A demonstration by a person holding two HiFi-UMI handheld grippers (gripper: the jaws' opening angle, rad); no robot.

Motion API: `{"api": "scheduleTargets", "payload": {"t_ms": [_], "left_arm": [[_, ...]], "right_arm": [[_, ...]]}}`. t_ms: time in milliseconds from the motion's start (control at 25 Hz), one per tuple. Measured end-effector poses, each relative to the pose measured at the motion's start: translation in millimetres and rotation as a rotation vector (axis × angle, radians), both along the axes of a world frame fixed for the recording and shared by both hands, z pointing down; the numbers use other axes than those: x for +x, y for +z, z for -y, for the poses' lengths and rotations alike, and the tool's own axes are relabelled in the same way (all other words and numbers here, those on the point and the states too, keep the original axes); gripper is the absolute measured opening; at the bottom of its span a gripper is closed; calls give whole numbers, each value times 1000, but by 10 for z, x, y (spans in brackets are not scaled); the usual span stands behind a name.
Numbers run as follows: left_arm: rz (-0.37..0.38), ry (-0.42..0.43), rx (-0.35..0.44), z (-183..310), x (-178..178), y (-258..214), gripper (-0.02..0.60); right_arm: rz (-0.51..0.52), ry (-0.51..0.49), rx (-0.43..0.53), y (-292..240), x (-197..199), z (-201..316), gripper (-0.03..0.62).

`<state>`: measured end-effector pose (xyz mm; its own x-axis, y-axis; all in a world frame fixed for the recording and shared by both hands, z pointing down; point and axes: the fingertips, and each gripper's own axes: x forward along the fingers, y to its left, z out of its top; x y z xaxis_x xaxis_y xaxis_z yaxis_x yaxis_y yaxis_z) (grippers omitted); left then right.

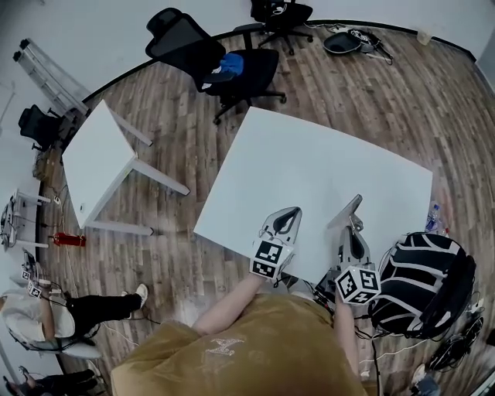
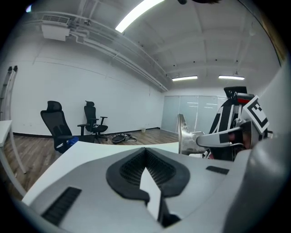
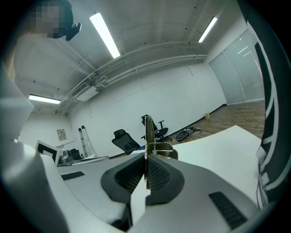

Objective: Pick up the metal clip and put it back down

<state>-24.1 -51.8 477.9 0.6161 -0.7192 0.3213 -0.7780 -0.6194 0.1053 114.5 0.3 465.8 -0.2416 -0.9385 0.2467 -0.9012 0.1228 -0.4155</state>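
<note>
White table (image 1: 309, 162) beneath right gripper (image 3: 146, 166) tight on upright metal clip (image 3: 147, 129); left gripper (image 2: 145, 152) jaws together

Light: bright, even, from ceiling strip lights (image 2: 136, 13).
Glare: sheen on the metal clip (image 2: 183, 134); white worktop (image 1: 325, 170) washed pale.
Shadows: faint, soft.
Distortion: strong fisheye, dark rounded corners.
Focus: near fingers (image 2: 127, 170) slightly soft, room sharp.

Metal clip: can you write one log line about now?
right gripper: shut on metal clip | left gripper: shut, empty | both over table
</note>
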Motion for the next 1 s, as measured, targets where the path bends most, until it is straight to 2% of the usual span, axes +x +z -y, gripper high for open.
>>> {"api": "scheduleTargets", "payload": {"t_ms": [440,1000], "left_arm": [[-78,21,109,18,83,-611,6],[-77,40,184,12,128,-872,6]], "right_arm": [[-89,16,128,-442,44,-70,8],[-179,62,220,-825,90,-86,8]]}}
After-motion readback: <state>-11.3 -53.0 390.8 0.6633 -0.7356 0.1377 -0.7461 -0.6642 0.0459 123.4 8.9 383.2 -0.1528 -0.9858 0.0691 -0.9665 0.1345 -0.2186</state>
